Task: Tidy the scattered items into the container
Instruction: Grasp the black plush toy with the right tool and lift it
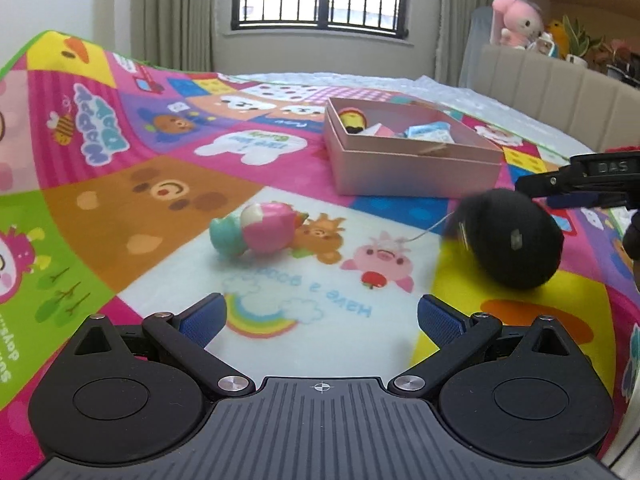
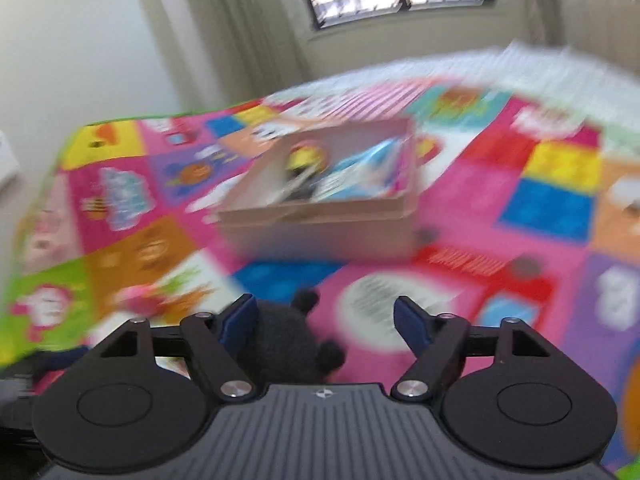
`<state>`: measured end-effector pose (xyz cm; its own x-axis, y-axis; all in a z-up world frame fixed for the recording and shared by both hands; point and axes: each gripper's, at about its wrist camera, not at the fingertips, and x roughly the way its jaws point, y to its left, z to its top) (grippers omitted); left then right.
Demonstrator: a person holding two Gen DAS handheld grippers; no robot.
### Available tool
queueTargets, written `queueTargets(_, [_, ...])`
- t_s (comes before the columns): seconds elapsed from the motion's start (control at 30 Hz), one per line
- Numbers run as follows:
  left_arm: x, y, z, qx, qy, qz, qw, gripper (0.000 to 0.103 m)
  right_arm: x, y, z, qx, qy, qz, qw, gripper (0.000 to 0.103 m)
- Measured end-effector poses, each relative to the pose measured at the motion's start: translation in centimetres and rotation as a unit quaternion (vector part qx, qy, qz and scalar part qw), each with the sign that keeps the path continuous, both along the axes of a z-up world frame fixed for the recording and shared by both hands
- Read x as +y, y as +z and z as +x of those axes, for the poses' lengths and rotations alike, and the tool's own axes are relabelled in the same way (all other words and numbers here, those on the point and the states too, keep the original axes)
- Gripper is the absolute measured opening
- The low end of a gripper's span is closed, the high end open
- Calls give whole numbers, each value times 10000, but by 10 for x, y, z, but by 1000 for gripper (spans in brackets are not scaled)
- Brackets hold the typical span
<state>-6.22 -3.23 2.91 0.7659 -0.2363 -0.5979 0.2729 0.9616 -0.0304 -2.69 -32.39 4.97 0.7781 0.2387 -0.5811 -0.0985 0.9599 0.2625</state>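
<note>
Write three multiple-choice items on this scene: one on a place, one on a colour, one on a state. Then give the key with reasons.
1. Where does the pink and teal toy lie?
A. in the box
B. on the mat, in front of the box
C. on the shelf

2. What colour is the box?
A. pink
B. green
C. black

3. How does the left gripper stand?
A. shut on the black plush
B. shut on the toy
C. open, with nothing between its fingers

Key: 1 B, the toy rests on the mat, nearer the camera than the box. 2 A, the box walls are pale pink. 3 C, the blue pads stand wide apart over bare mat, and the black plush sits off to the side.
</note>
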Motion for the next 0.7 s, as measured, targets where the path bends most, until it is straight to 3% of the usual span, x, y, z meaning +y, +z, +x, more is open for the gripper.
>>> queueTargets(0.23, [-13, -2, 0, 67, -70, 189, 9998, 103, -25, -14, -6, -170, -545, -596, 9966, 76])
queueTargets(0.37, [-20, -6, 2, 91, -115, 255, 9996, 103, -43, -23, -15, -126, -777, -659, 9947, 77])
queueTargets(0.6, [4, 1, 22, -330, 560, 181, 9977, 103, -65, -22, -47, -721, -1442, -18, 9869, 100])
queueTargets(0.7, [17, 5, 37, -398, 679, 108, 9968, 103, -62, -27, -55, -961, -1505, 251, 9836, 101])
